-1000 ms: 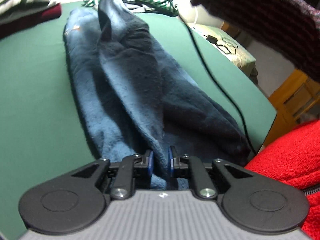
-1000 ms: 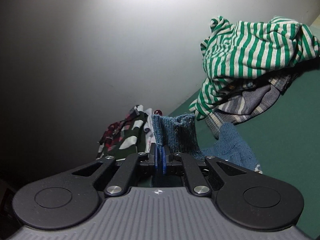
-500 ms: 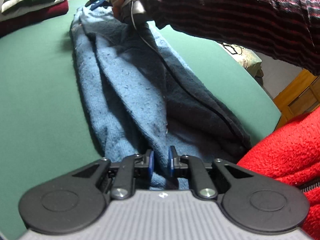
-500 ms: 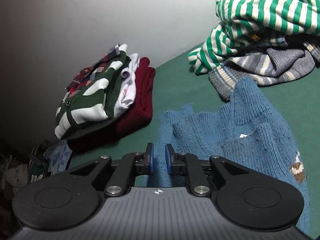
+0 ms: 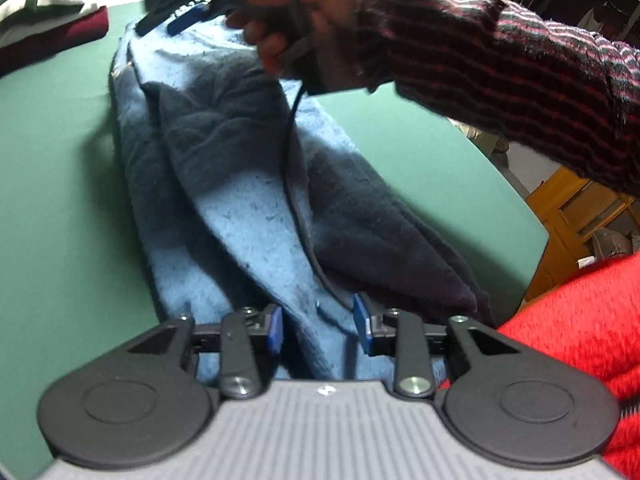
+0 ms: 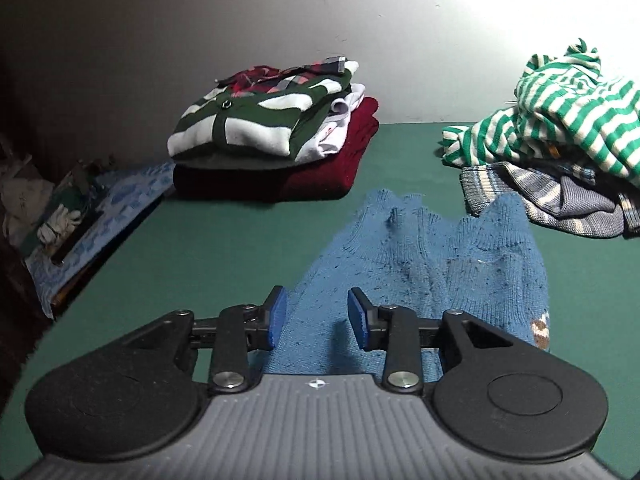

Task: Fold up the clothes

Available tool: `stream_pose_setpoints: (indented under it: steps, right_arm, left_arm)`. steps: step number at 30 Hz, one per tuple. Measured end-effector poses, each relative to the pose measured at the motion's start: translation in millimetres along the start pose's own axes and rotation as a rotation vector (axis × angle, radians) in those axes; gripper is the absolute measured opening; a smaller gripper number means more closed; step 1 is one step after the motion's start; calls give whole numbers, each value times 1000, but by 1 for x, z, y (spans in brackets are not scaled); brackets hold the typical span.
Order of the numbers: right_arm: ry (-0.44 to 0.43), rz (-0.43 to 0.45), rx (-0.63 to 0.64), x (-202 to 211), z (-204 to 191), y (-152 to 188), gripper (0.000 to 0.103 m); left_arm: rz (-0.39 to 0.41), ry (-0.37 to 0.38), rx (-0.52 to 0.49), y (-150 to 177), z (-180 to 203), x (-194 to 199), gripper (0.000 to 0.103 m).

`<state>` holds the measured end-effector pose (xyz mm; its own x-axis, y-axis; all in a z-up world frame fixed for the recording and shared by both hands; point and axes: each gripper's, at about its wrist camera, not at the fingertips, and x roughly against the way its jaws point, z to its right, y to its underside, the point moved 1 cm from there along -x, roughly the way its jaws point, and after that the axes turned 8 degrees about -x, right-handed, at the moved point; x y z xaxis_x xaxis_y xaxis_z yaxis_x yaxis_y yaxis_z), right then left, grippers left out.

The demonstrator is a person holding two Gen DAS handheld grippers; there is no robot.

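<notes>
The blue sweater [image 5: 256, 224] is laid lengthwise on the green table [image 6: 224, 248]; both the left gripper [image 5: 319, 326] and right gripper [image 6: 313, 320] are spread wide, nothing held; a fresh edge must be regrasped.

No text, label, brand or number can be read in either wrist view. The only sign is a small white compass-like mark on the grey ribbed body of each gripper, behind the fingers; it carries no letters.
</notes>
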<state>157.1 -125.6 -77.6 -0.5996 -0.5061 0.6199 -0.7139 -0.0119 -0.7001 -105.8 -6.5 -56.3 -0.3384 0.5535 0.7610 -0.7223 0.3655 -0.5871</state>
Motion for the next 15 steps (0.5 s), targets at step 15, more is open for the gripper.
stream_pose_setpoints:
  steps: [15]
  right_arm:
    - [-31, -14, -161, -17, -2, -9, 4]
  left_arm:
    - [68, -39, 56, -2, -16, 24, 0]
